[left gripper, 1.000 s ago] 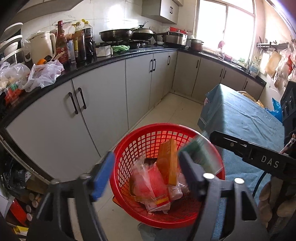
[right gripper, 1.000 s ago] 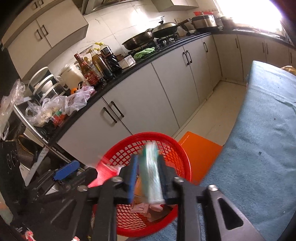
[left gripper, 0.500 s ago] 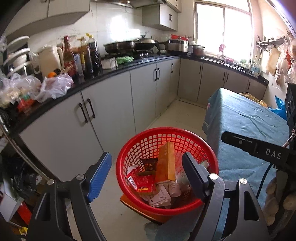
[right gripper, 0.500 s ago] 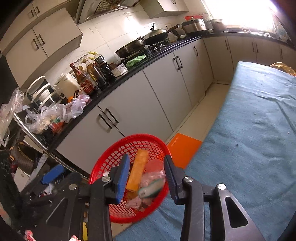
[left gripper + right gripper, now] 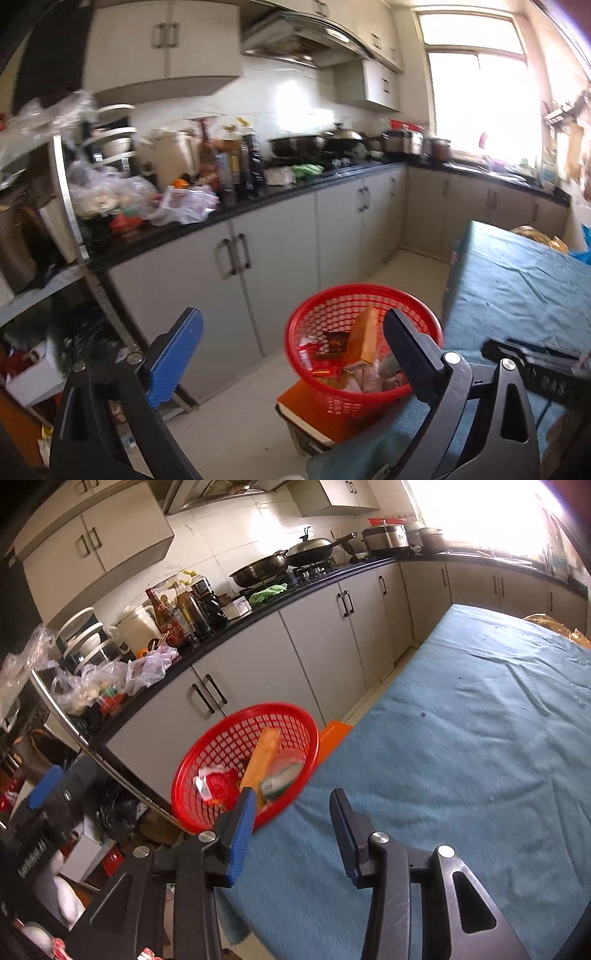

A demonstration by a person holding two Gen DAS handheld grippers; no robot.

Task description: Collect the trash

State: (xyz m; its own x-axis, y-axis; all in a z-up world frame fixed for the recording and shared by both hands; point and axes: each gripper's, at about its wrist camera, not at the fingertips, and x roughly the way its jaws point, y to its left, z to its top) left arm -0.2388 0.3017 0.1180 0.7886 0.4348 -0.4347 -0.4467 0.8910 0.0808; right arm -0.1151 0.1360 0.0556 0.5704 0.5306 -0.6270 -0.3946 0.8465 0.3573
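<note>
Your right tongs (image 5: 291,812) stand wide apart with nothing between the blue-padded fingers (image 5: 242,829), hanging above the near edge of the tabletop covered in blue-green cloth (image 5: 461,738). Your left tongs (image 5: 291,343) are spread wide too and hold nothing; from their camera the round red plastic mesh basket (image 5: 364,347) sits at about 5 o'clock, partly behind the black right-hand finger (image 5: 413,354). From the right wrist camera that basket (image 5: 221,746) lies at 10 o'clock of the tongs, just beyond the left finger, at the cloth's edge. Inside it you can see a long orange cardboard box (image 5: 260,760) leaning upright against the wall, a pale green-and-white packet (image 5: 282,777) just beside it at 4 o'clock, and a crumpled red wrapper (image 5: 218,784) at 8 o'clock; the packet is blurred, so its print cannot be read. The basket rests on a flat orange board (image 5: 314,417) that pokes out beneath it. Across the floor at 12 o'clock runs a black kitchen counter (image 5: 258,611) over grey cabinet doors (image 5: 325,642), crowded with bottles, pans and plastic bags.
</note>
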